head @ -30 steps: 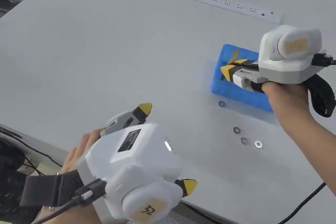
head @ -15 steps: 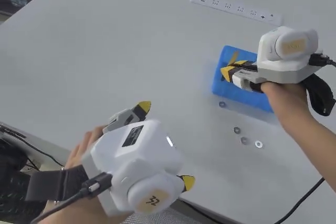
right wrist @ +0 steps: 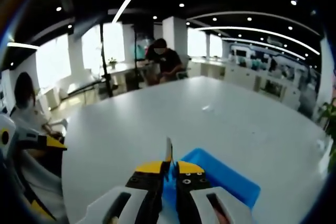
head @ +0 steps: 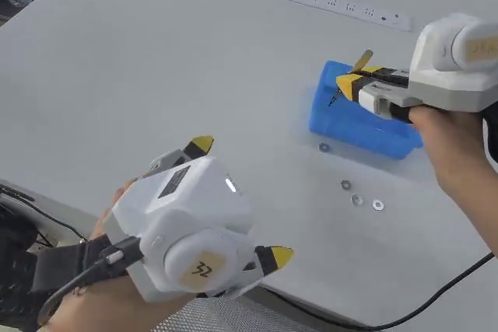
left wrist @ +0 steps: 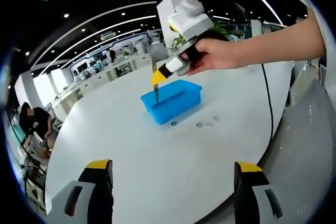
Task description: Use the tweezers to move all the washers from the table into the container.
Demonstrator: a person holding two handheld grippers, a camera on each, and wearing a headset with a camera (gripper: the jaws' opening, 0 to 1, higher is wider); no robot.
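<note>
Left gripper (head: 240, 199), labelled "32", jaws wide and empty; right gripper (head: 348, 83) clamps tweezers (head: 361, 61) over the blue container (head: 350, 126). Four small silvery washers (head: 357, 200) lie beside it, toward the table's (head: 156, 52) near edge.

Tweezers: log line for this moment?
right gripper shut on tweezers above container | left gripper open | four washers on table
</note>
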